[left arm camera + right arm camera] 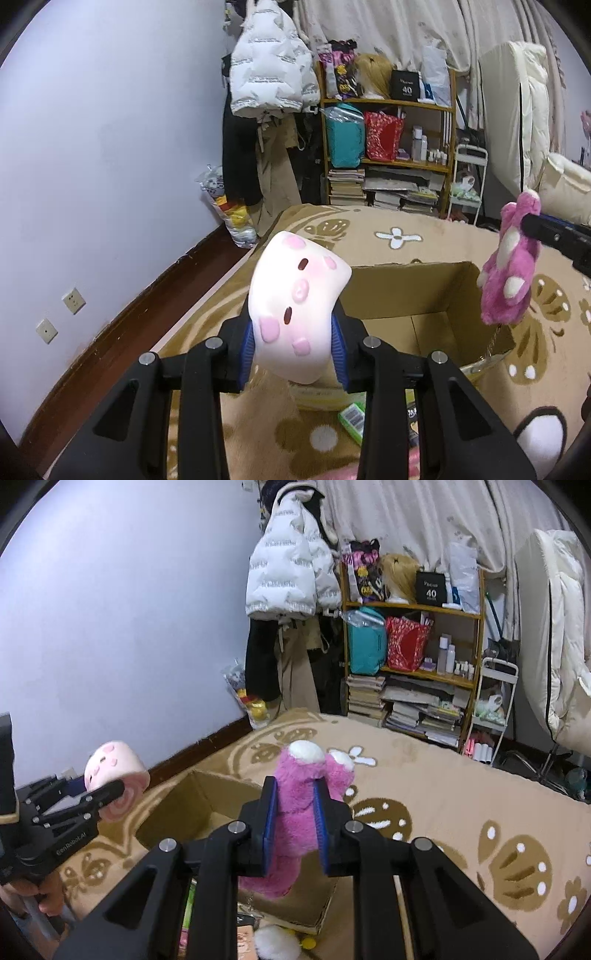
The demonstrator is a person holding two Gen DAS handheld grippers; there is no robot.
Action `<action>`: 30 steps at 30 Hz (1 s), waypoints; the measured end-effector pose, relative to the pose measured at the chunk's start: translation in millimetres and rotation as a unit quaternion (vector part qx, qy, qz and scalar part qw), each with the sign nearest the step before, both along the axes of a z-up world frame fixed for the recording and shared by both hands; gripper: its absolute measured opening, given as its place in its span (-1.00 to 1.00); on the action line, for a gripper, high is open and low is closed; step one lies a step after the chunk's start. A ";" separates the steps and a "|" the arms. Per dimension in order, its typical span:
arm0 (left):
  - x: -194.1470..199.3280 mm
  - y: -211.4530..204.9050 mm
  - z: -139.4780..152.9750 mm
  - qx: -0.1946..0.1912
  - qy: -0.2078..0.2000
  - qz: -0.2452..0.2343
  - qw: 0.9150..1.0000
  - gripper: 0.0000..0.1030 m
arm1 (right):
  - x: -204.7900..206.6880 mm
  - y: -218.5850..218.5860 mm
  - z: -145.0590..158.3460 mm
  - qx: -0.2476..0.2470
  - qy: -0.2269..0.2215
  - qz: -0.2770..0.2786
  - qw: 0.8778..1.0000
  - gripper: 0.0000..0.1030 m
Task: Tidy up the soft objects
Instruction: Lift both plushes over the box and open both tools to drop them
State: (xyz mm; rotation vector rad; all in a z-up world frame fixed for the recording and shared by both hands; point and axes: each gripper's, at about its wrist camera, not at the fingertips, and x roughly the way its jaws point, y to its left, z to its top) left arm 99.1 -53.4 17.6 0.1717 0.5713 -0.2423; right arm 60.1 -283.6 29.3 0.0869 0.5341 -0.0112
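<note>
Left wrist view puts the white-and-pink plush (299, 306) at centre frame, and I see my left gripper (295, 354) with its blue fingers (248, 345) pressed onto both sides of it, above the near edge of the open cardboard box (424, 295). At right of frame the magenta plush (508, 273) hangs over the box. Right wrist view shows my right gripper (293, 823) clamped on that magenta plush at centre. Box sits on a tan patterned carpet (461, 794); a bookshelf (413, 657) stands behind.
</note>
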 end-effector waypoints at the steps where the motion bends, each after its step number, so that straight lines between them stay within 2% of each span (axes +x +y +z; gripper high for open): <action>1: 4.2 -4.5 -3.0 0.004 0.000 -0.003 1.000 -0.35 | 4.1 1.0 -5.7 -0.005 0.004 0.000 1.000 -0.61; 7: 23.7 -27.8 -19.9 0.020 0.015 -0.022 0.999 -0.34 | 25.7 0.5 -33.4 -0.011 0.030 0.005 0.999 -0.61; 11: 31.0 -38.1 -32.5 0.011 0.034 -0.036 0.999 -0.33 | 34.3 0.7 -47.9 -0.012 0.037 0.010 0.999 -0.61; 15: 34.7 -42.5 -43.1 0.012 0.036 -0.035 0.999 -0.32 | 41.4 0.5 -58.0 -0.007 0.045 0.012 0.999 -0.61; 24: 49.8 -47.5 -61.8 0.020 0.073 -0.050 0.996 -0.26 | 47.3 0.3 -63.2 -0.005 0.053 0.021 0.998 -0.57; 30: 50.9 -49.9 -71.3 0.030 0.092 -0.055 0.994 -0.11 | 47.7 -0.7 -68.7 -0.005 0.063 0.015 0.998 -0.57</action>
